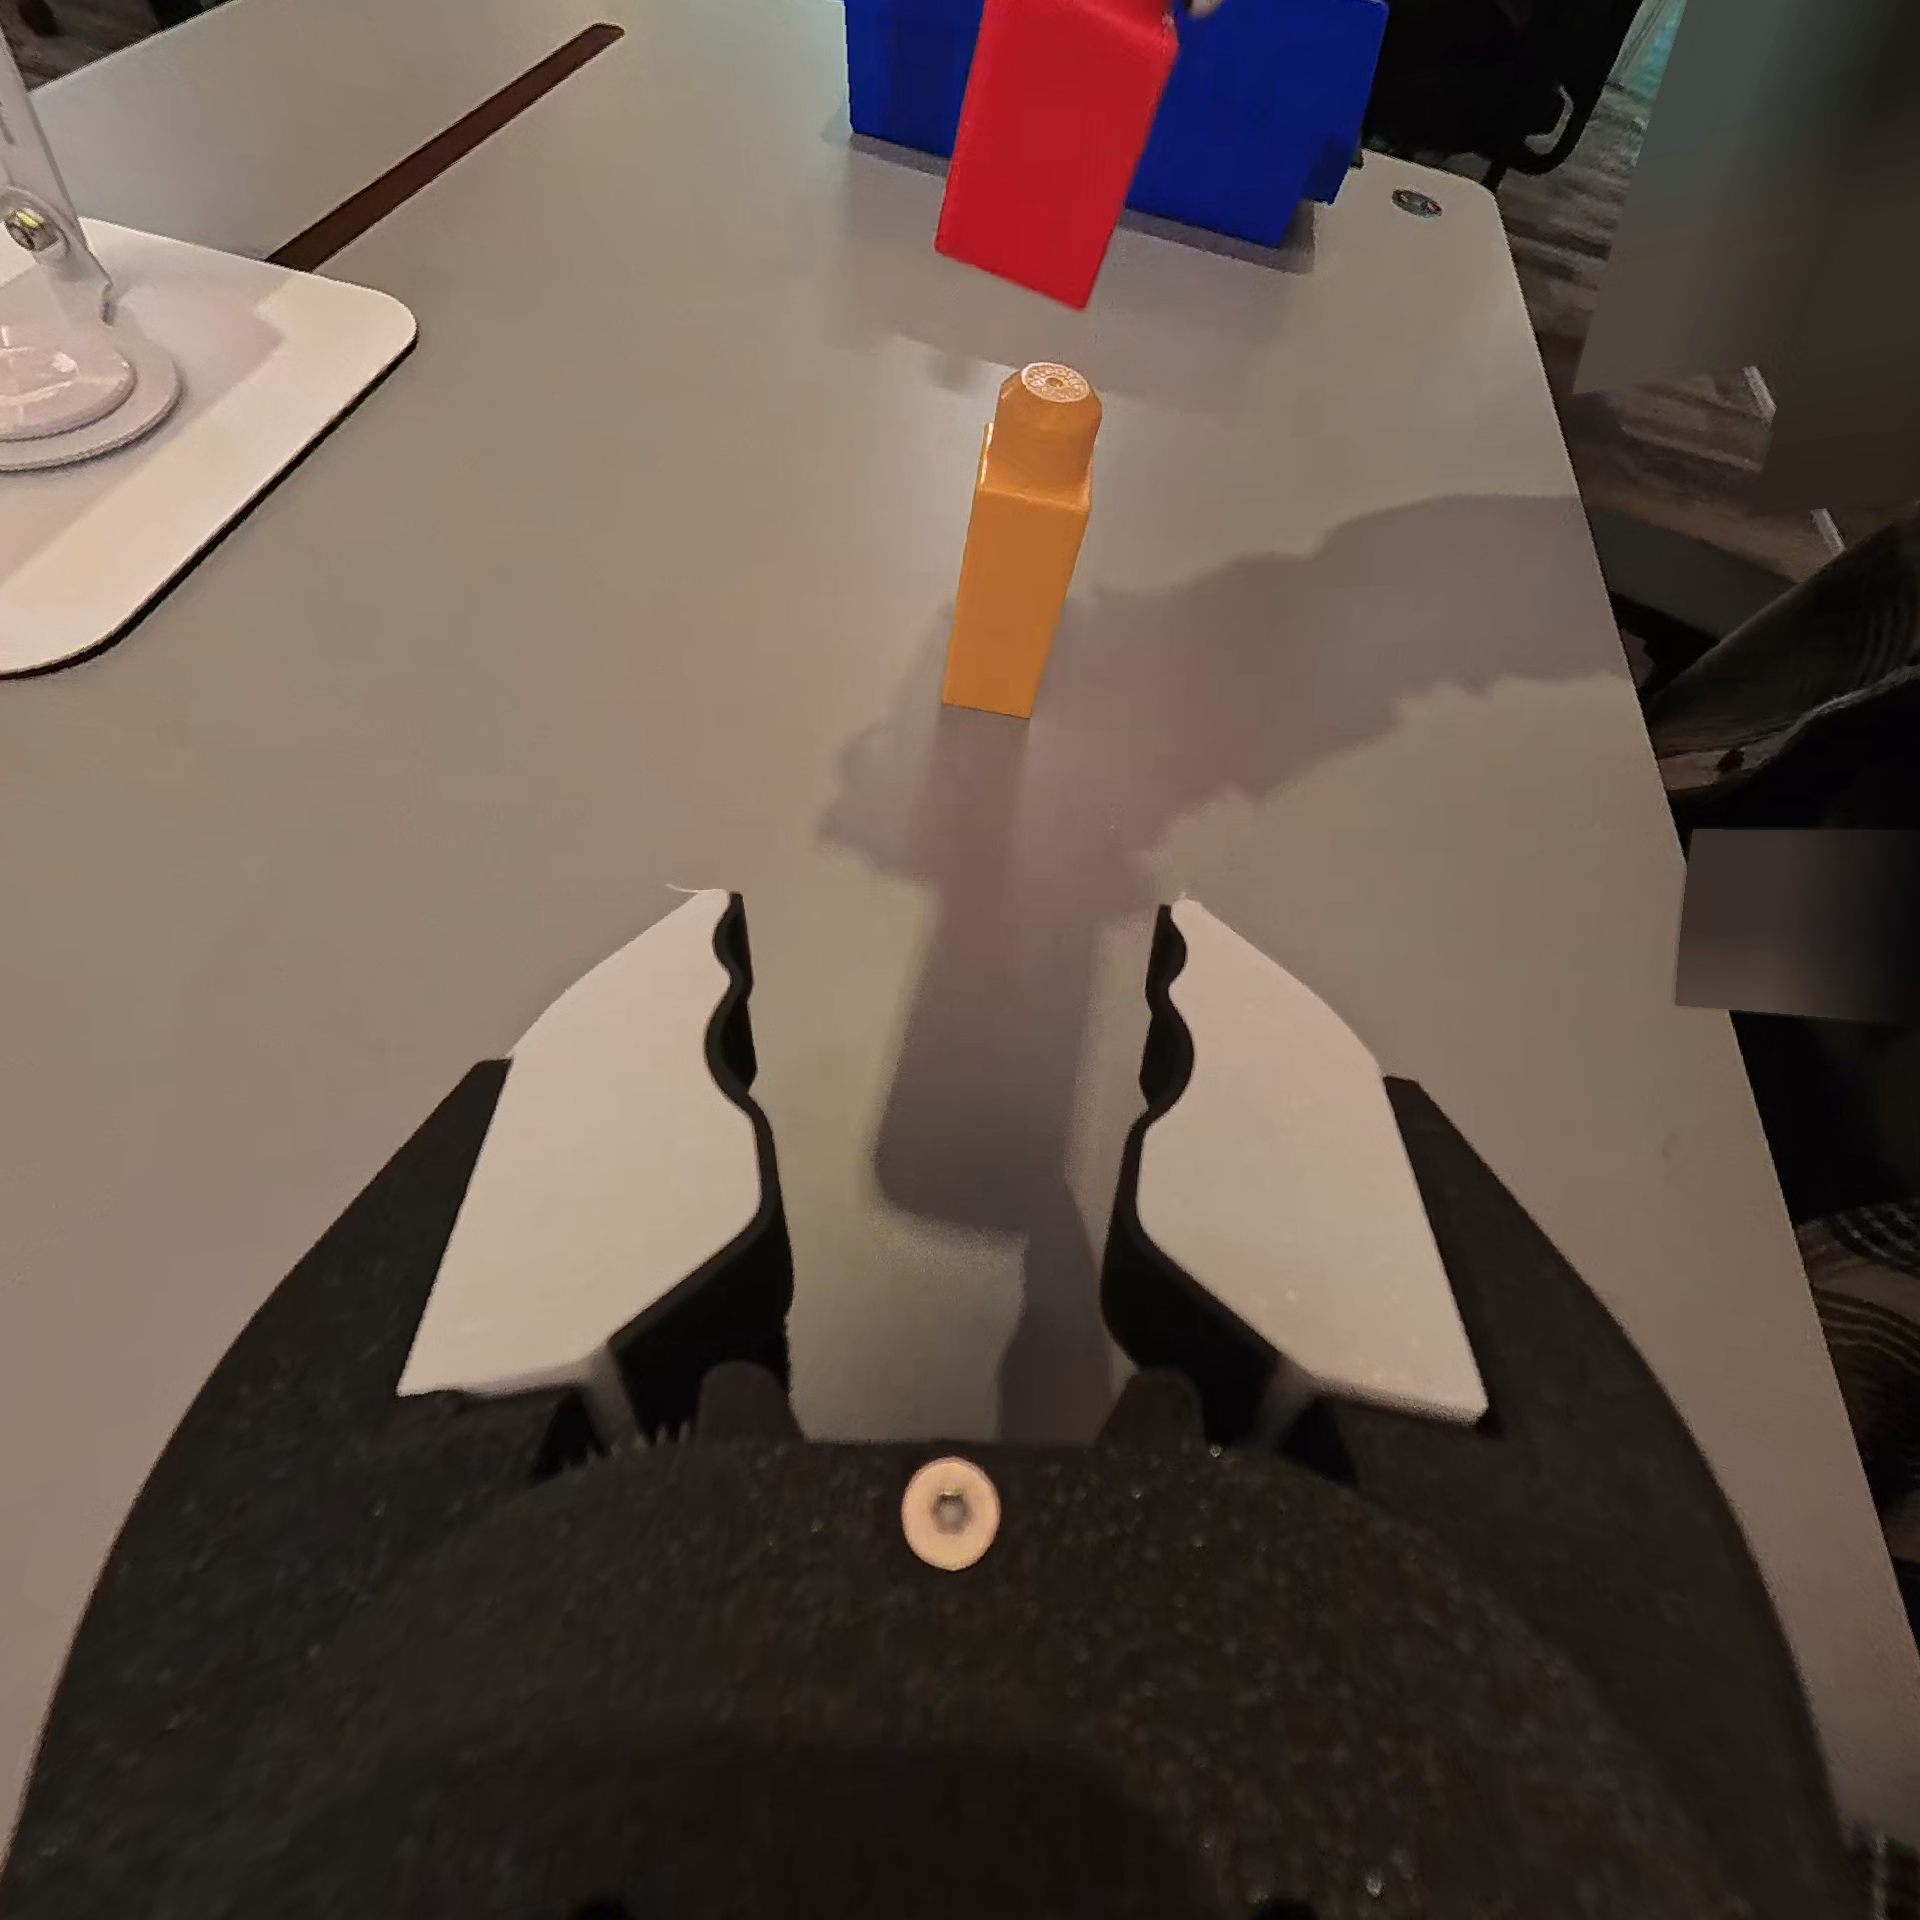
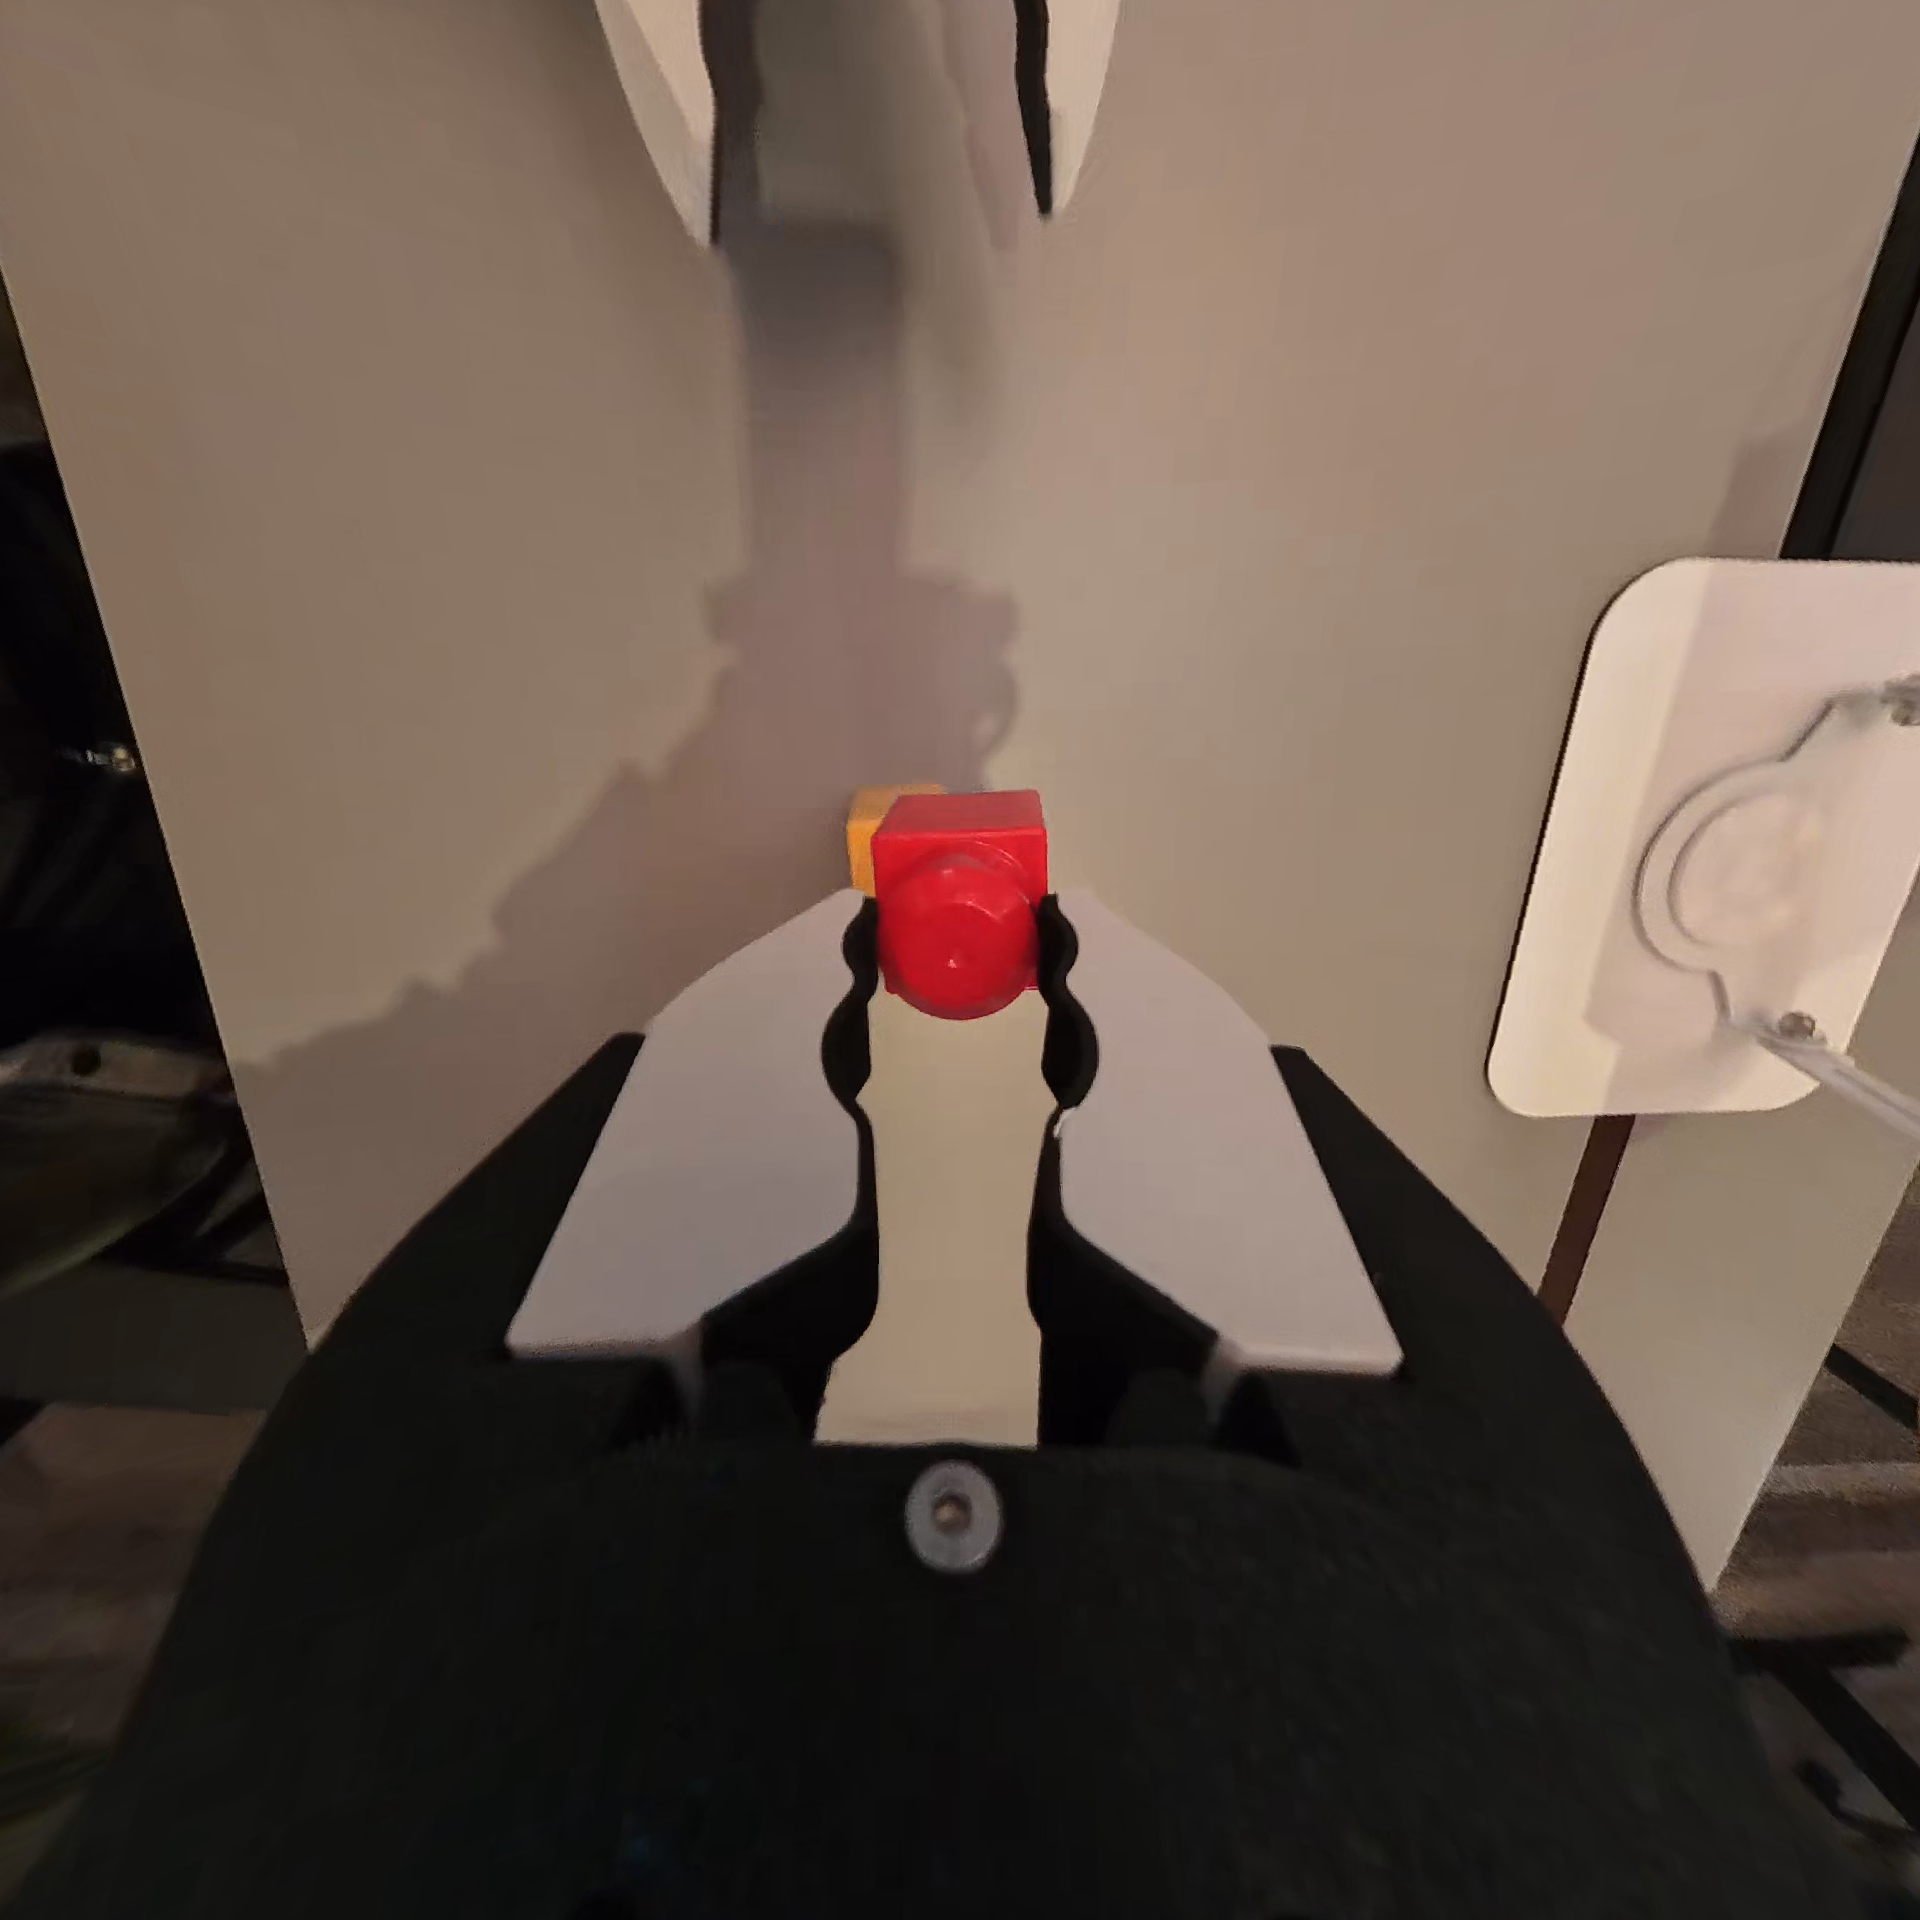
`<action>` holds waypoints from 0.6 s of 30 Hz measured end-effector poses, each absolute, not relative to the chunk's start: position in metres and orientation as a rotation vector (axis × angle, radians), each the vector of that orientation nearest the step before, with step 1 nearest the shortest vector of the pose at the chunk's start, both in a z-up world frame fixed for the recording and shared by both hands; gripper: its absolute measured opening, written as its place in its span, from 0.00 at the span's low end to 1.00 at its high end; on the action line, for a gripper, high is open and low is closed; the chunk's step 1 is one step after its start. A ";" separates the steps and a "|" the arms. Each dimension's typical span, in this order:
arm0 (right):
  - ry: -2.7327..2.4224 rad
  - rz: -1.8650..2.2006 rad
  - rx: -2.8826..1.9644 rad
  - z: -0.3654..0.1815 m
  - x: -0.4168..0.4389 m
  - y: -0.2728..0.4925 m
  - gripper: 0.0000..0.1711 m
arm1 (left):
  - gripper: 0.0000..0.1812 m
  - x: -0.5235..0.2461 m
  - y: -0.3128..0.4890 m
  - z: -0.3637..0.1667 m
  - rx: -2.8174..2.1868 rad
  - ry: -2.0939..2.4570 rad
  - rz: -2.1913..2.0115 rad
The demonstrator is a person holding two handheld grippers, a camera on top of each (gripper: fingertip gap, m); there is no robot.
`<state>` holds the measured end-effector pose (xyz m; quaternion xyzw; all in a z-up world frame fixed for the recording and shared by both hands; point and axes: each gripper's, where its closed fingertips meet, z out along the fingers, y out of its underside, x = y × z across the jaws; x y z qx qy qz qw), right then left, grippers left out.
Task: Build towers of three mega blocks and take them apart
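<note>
An orange block (image 1: 1023, 561) stands upright on the grey table (image 1: 520, 779), its single stud on top. My left gripper (image 1: 951, 914) is open and empty, low over the table, well short of the orange block. A red block (image 1: 1049, 145) hangs tilted in the air above and behind the orange one. In the right wrist view my right gripper (image 2: 954, 925) looks straight down and is shut on the red block (image 2: 956, 914) by its stud. The orange block (image 2: 871, 840) shows just past the red block's left edge. The left gripper's fingers (image 2: 665, 104) show at the top edge.
A blue bin (image 1: 1268, 114) stands at the table's far end behind the red block. A white base plate with a clear stand (image 1: 156, 436) sits at the left, and also shows in the right wrist view (image 2: 1704, 831). The table's right edge (image 1: 1621, 623) runs close by. The tips of one gripper are about 15 cm away from the tips of the other.
</note>
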<state>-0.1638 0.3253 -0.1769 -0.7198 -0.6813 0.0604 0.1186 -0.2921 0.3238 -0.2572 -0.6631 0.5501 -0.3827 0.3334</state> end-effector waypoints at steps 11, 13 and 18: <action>-2.119 0.288 -2.133 -0.216 -0.152 0.311 0.17 | 0.40 -0.288 0.321 -0.262 -1.742 1.453 -1.012; -2.114 0.300 -2.142 -0.219 -0.154 0.311 0.17 | 0.40 -0.288 0.321 -0.262 -1.741 1.456 -1.010; -2.117 0.290 -2.189 -0.225 -0.153 0.311 0.17 | 0.40 -0.286 0.320 -0.263 -1.745 1.465 -1.000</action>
